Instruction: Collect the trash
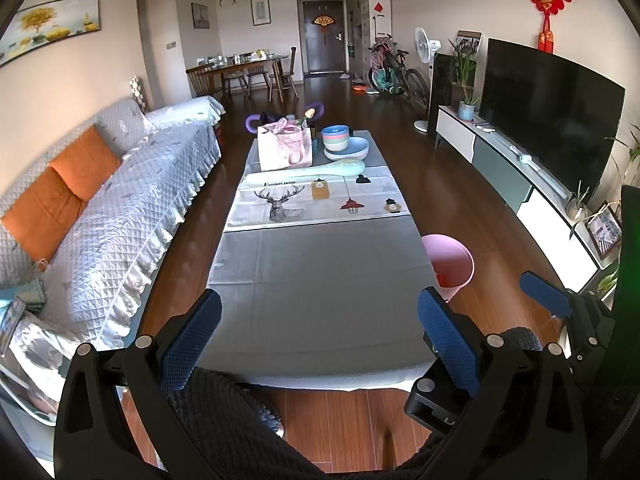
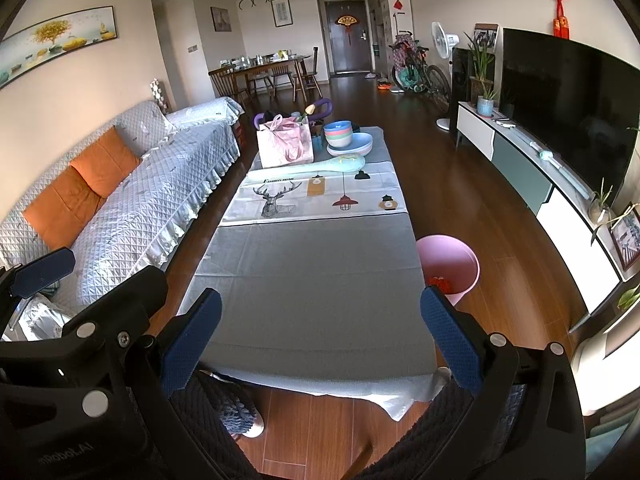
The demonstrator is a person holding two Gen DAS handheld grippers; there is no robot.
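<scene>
A pink waste bin [image 1: 450,264] stands on the wood floor at the right edge of the long coffee table [image 1: 320,280]; it also shows in the right wrist view [image 2: 450,266] with something red [image 2: 439,282] lying inside. My left gripper [image 1: 320,340] is open and empty over the table's near end. My right gripper [image 2: 320,340] is open and empty beside it, and one of its blue fingers [image 1: 546,294] shows at the right of the left wrist view. No loose trash shows on the grey tablecloth.
At the table's far end are a pink bag [image 1: 285,148], stacked bowls [image 1: 336,138] and a long pale green object [image 1: 308,174] by a printed runner [image 1: 320,202]. A sofa [image 1: 120,208] runs along the left. A TV [image 1: 548,116] on a cabinet stands on the right.
</scene>
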